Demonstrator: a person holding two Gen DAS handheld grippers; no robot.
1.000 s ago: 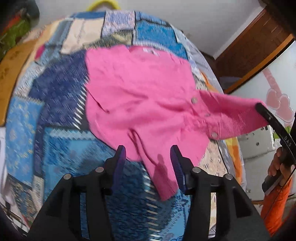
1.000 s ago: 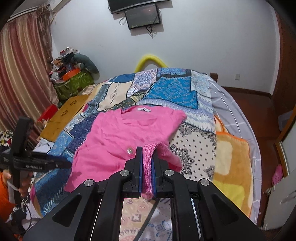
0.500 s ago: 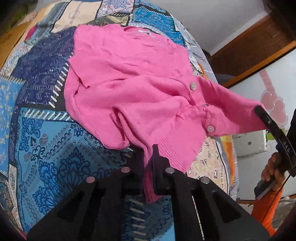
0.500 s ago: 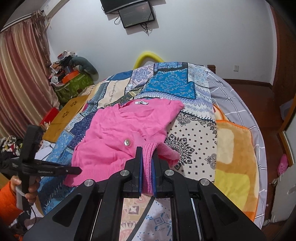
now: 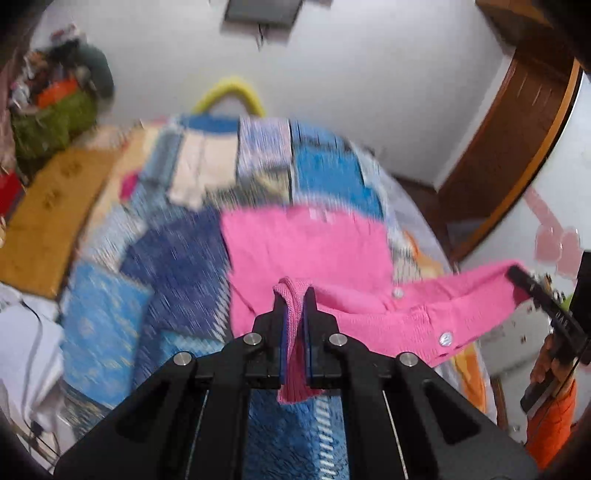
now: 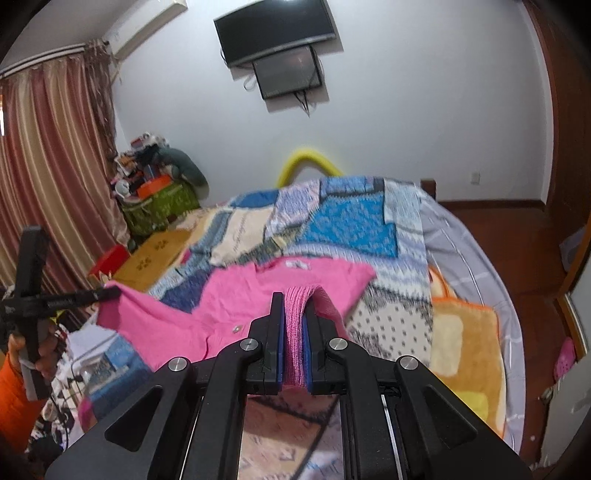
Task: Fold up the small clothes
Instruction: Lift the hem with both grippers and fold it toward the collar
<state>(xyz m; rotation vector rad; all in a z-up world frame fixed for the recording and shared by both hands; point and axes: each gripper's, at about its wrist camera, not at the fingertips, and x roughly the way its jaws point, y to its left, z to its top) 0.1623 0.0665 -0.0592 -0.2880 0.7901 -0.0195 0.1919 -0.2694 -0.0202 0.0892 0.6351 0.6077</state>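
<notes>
While stretched over the bed:
Cardigan: pink cardigan [image 5: 314, 251] hangs between both tools above the patchwork quilt [image 5: 177, 266].
Left gripper [image 5: 294, 325]: clamped tight on ribbed hem.
Right gripper [image 6: 294, 332]: pinched closed on ribbed edge.
Background: wall-mounted television [image 6: 275, 31].

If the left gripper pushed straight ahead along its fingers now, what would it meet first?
Probably the pink cardigan itself: the left gripper, shut on its ribbed edge, points at the body spread on the quilt. The blur makes depth uncertain.
</notes>
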